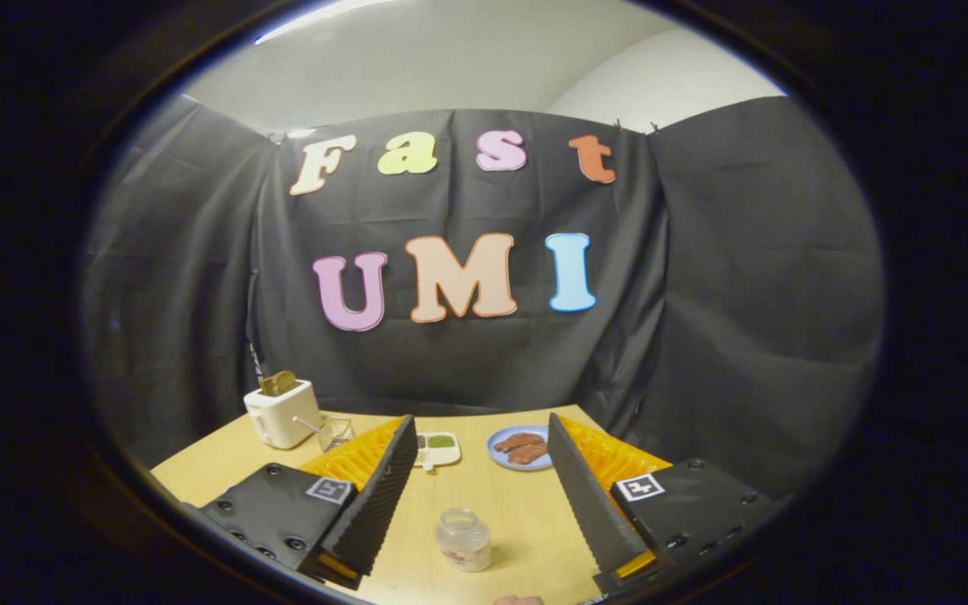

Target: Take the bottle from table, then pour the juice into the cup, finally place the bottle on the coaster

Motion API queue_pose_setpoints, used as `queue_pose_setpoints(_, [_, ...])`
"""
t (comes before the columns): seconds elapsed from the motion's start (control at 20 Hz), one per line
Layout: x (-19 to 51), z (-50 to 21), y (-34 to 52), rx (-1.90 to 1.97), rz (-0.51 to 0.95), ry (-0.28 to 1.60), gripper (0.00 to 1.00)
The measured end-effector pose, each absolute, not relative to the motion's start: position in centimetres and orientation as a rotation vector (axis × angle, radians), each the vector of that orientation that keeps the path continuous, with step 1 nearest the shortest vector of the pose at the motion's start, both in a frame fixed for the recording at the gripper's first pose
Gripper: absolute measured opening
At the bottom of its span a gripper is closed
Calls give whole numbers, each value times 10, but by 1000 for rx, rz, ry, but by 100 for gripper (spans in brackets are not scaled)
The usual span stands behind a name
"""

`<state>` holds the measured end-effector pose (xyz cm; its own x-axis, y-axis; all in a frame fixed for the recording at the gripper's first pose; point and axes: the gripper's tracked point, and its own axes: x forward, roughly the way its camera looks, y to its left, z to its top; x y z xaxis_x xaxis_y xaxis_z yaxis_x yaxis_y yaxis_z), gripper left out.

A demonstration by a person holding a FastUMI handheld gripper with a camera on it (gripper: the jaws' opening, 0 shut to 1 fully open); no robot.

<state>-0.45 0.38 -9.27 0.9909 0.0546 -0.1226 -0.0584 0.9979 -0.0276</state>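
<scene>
My claw (484, 479) is spread wide and holds nothing, and the small clear plastic bottle (463, 539) stands upright, long axis vertical, on the pale wooden surface (501, 487) between my fingers, dead ahead at twelve o'clock, touching neither.

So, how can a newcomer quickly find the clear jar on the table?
Start at the wooden table in front of the black cloth wall. Between the two open fingers of the tongs stands a small clear jar, upright, touching neither. Unlike the blue plate and white toaster beyond, it is see-through.
</scene>
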Motion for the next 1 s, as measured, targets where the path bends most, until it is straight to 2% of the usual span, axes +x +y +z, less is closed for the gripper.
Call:
queue_pose_setpoints(0.55, [-13,-166,13,15,94,235,97])
queue_pose_setpoints(1.0, [-22,-268,11,1,124,414,97])
